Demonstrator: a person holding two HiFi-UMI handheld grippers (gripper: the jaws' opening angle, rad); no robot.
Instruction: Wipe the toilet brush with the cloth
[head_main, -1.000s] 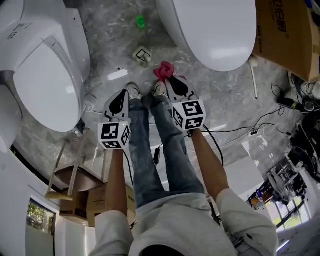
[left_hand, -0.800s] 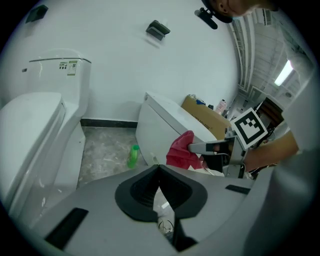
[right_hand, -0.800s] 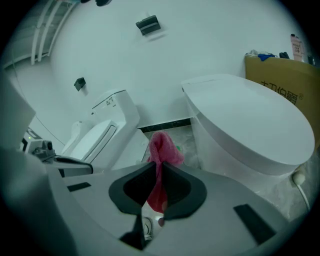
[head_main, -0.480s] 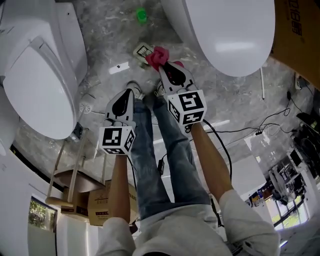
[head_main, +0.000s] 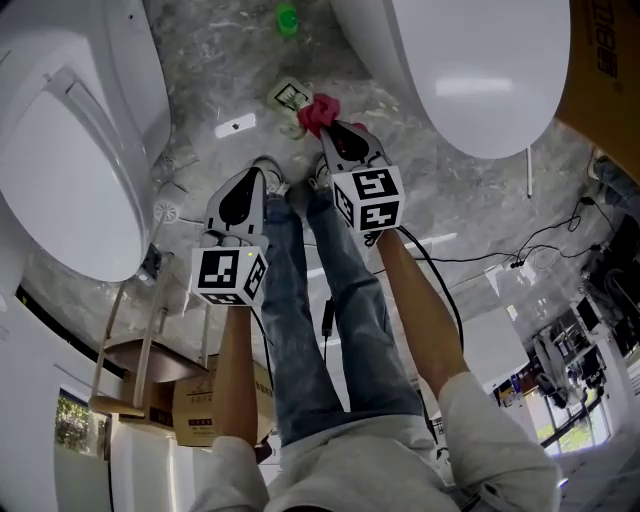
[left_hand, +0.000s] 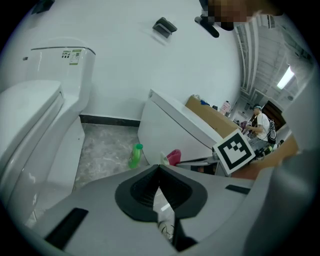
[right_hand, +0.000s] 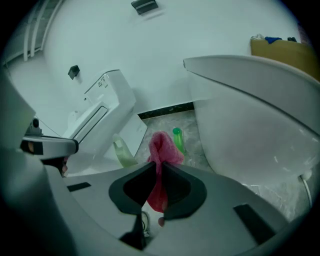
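Note:
My right gripper (head_main: 328, 132) is shut on a pink cloth (head_main: 320, 112), which bunches out past its jaws above the marble floor. The right gripper view shows the cloth (right_hand: 162, 147) pinched between the jaws of that gripper (right_hand: 159, 167). The left gripper (head_main: 252, 180) hangs lower and to the left, above the person's shoes, jaws shut with nothing in them (left_hand: 159, 170). A small white brush-like thing (head_main: 165, 212) lies at the foot of the left toilet; I cannot tell whether it is the toilet brush.
White toilets stand at left (head_main: 70, 150) and right (head_main: 470, 70). A pale bottle (head_main: 288, 97) lies just left of the cloth, a green bottle (head_main: 287, 18) farther off. A thin white rod (head_main: 528, 170), cables, a cardboard box (head_main: 610, 70) and a wooden stool (head_main: 140, 355) are around.
The head view has tilted, so the floor slid upward in the picture. The right gripper with the pink cloth has come a little closer to the pale bottle. The left gripper has barely moved.

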